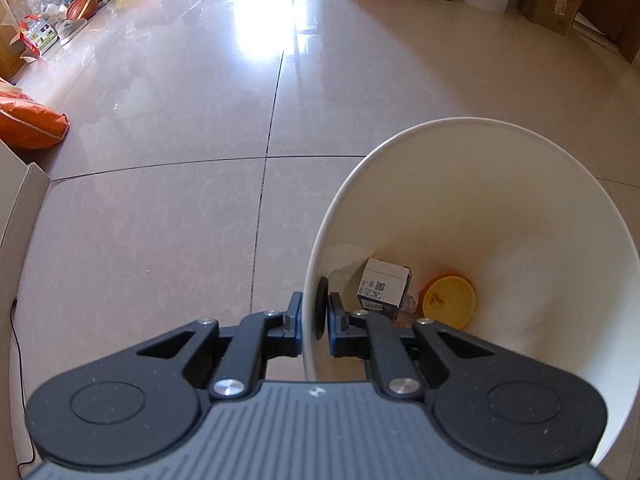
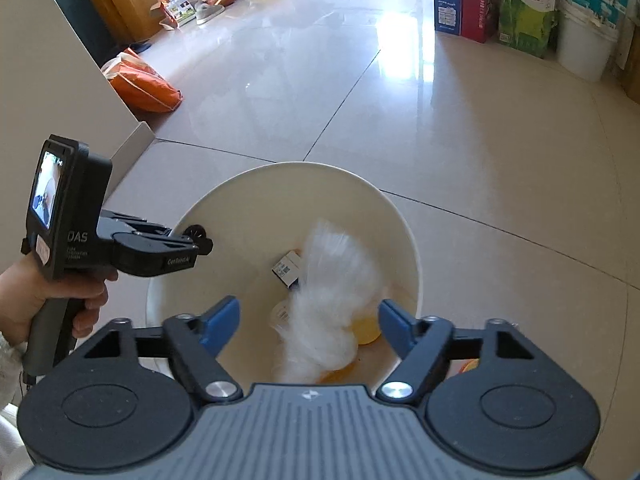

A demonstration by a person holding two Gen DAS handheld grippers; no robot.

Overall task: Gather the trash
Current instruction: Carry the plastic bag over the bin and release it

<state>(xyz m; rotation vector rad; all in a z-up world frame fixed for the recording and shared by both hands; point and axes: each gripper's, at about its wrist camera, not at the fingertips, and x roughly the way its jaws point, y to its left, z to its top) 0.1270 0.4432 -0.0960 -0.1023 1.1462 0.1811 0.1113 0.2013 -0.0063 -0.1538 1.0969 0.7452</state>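
White plastic bin (image 1: 500, 200) is pinched at its rim by the left gripper (image 1: 314, 314), probably to steady it. The right gripper (image 2: 308, 320) hangs over the opening, jaws spread, and a blurry white wad (image 2: 332, 300) drops mid-frame. Only the left wrist view shows the small box (image 1: 384, 288) and orange lid (image 1: 450, 302) clearly, lower right.

The round plastic bucket (image 1: 500, 216) is cream-white inside and out; at its bottom a small cardboard carton (image 1: 383, 288) is white with dark blue print and a square code, beside a flat round yellow-orange lid (image 1: 450, 302); a blurred wispy white plastic bag (image 2: 328, 304) shows above them; the glossy tiled floor (image 1: 160, 160) is pale beige with faint mottling and dark grout lines; the right gripper (image 2: 309, 320) has blue pads on black arms; the left gripper (image 1: 314, 316) is black and dark blue.
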